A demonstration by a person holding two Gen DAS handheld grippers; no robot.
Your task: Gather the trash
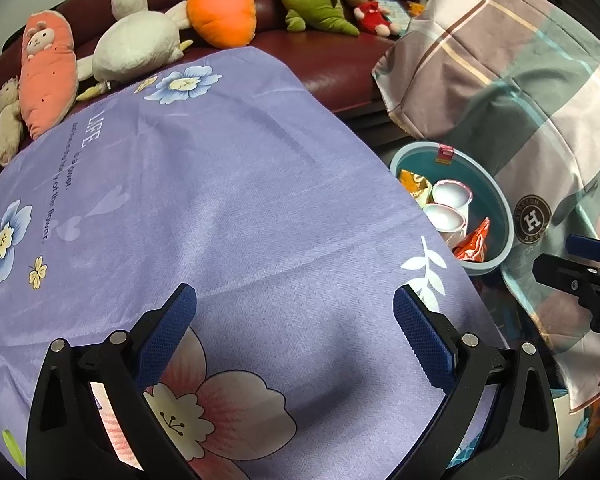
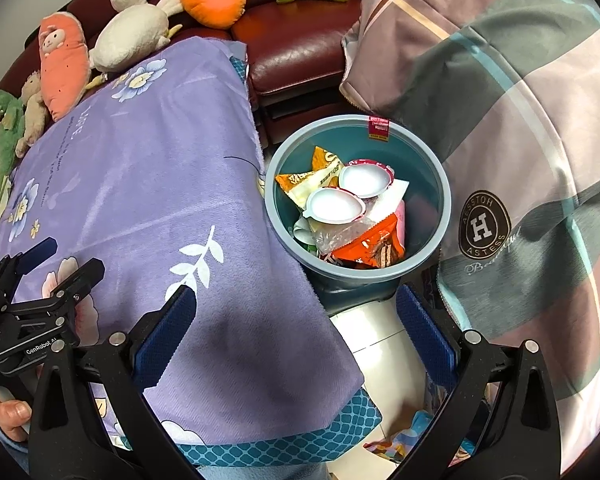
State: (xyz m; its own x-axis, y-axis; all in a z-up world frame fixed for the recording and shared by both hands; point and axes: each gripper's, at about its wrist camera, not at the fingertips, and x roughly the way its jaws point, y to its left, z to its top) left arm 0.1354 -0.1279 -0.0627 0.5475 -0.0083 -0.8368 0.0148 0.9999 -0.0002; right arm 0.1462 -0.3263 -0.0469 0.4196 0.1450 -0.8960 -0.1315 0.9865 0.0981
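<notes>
Round teal plastic bin [image 2: 440, 184] on floor beside table: holds two white foil-rimmed cups [image 2: 334, 204], orange snack wrappers [image 2: 374, 246]. Purple floral tablecloth [image 1: 220, 200]: no trash visible. Left gripper [image 1: 294, 336], right gripper [image 2: 296, 332]: spread, empty. Collection judged nearly complete.

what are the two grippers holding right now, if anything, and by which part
Nothing. The left gripper is open over the purple cloth, and the right gripper is open and empty near the bin that holds the trash.
</notes>
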